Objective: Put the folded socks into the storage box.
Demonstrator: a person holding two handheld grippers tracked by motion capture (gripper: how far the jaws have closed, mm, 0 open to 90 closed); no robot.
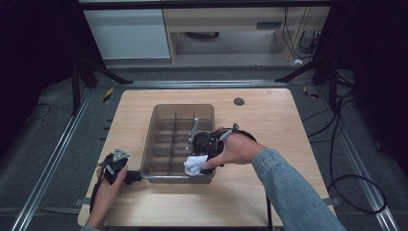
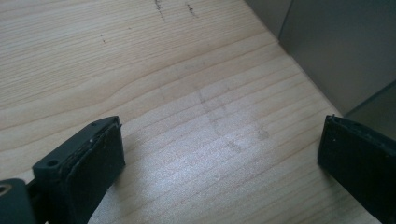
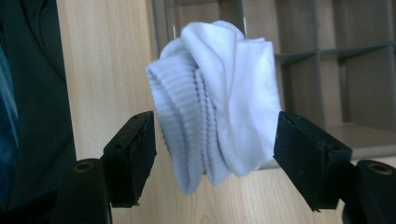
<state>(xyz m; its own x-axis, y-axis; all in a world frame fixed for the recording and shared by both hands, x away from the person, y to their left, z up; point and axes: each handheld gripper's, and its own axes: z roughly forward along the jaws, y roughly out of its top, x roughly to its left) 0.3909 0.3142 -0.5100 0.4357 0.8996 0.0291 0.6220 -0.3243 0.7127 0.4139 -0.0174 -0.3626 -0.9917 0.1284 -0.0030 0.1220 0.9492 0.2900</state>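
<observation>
**White sock at the near right corner of the tray**

Right gripper (image 3: 215, 154) is over the near right corner of the grey divided tray (image 1: 159, 115), held by the person's right hand (image 1: 240, 149), denim sleeve (image 1: 288, 192) coming in from bottom right. A bunched white sock (image 3: 215, 107) sits between its jaws. In the right gripper view there's a thin gap on the left side; on the right the sock's edge is v. close to the pad, can't tell if it touches. The jaws stand apart, not pressing the sock. Sock's ribbed cuff faces left in that view, smooth part to the right. From the high view the sock (image 1: 195, 165) sits on the tray's front rim, by the corner compartment.

Left gripper (image 1: 115, 166) is on the wooden table (image 1: 269, 115), just left of the tray's near left corner, left hand (image 1: 108, 190) on it. Its jaws are wide apart w/ bare tabletop between them; the tray's grey wall (image 2: 336, 46) shows at upper right in the left gripper view.
</observation>
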